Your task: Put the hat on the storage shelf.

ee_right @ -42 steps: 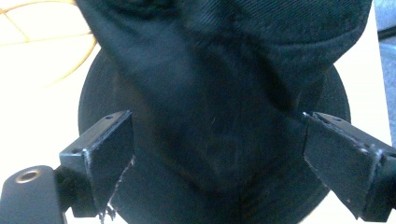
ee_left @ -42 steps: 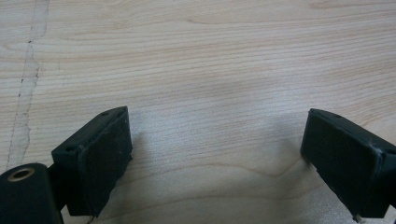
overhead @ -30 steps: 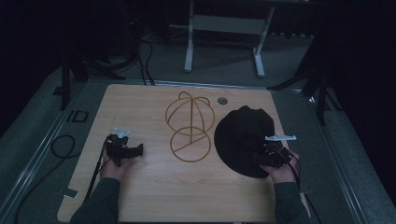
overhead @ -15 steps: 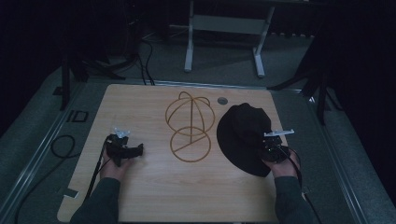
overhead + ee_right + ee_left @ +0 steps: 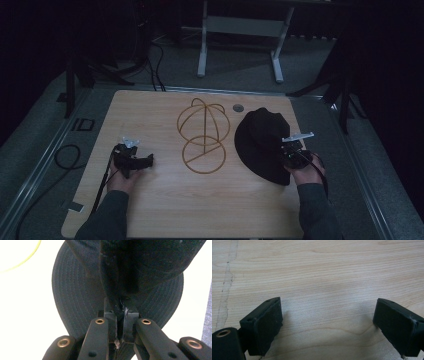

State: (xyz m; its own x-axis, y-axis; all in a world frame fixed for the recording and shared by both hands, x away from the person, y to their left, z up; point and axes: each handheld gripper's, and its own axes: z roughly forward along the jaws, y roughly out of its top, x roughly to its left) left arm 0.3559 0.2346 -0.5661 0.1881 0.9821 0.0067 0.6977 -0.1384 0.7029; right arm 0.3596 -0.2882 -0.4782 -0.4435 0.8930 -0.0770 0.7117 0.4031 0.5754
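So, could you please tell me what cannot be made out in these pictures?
- Right gripper view: the black hat is cut off by the top edge.
- High view: the right gripper is too small and dark to show its jaws.
- Left gripper view: the wire stand lies outside the frame.

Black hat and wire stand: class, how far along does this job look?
Done: the right gripper has just closed its fingers on the black hat. In hand: the hat lies on the table, pinched at its brim. Left, probably: carrying it onto the wire stand. The left gripper waits open.
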